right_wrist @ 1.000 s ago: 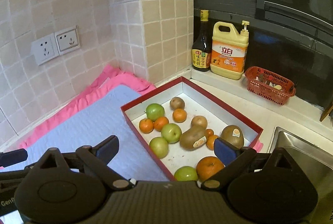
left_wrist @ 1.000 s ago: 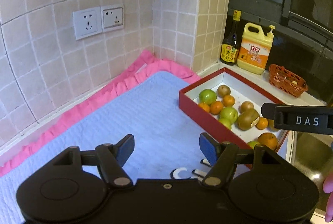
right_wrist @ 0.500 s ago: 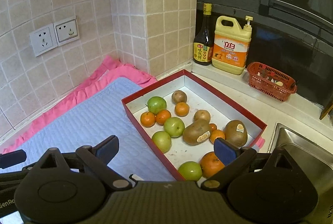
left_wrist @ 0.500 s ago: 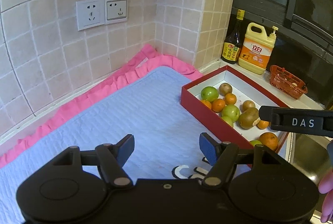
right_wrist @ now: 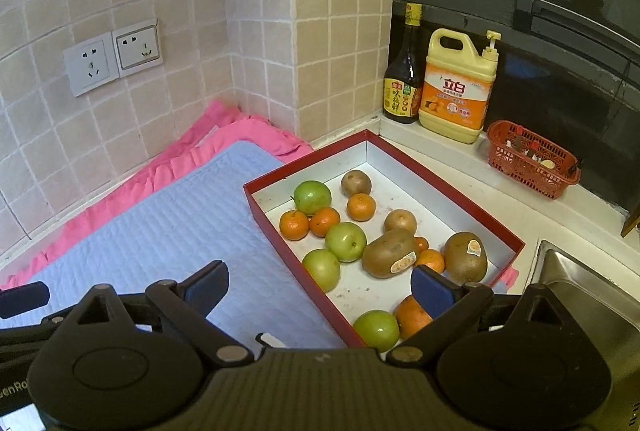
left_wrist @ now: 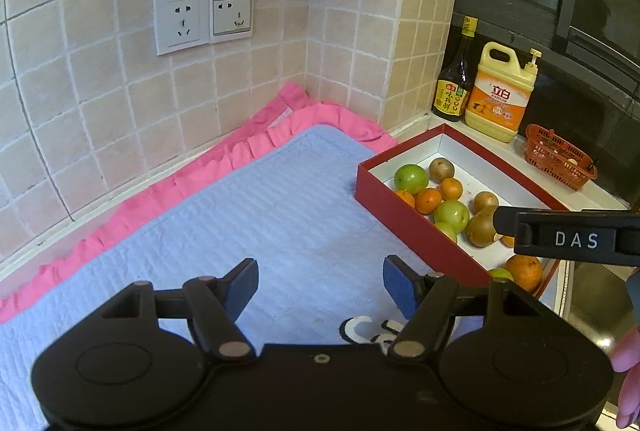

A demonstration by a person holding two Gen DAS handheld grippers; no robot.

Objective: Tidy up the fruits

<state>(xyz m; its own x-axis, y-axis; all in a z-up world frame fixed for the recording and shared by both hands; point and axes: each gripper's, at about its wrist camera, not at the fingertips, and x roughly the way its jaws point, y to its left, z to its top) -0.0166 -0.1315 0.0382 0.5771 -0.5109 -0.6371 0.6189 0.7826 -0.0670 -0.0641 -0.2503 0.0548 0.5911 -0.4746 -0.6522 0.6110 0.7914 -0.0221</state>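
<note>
A red box with a white inside holds several mixed fruits: green apples, small oranges and brown kiwis. The box also shows in the left wrist view. My right gripper is open and empty, held above the box's near left corner. My left gripper is open and empty over the blue mat, left of the box. The right gripper's finger crosses the left wrist view over the box.
The blue mat has a pink frill and lies against tiled walls with two sockets. A dark sauce bottle, a yellow detergent jug and a red basket stand on the ledge. A steel sink lies at right.
Both grippers have pulled back and risen a little, so more of the mat and wall shows. Both stay open and empty. The fruits have not moved.
</note>
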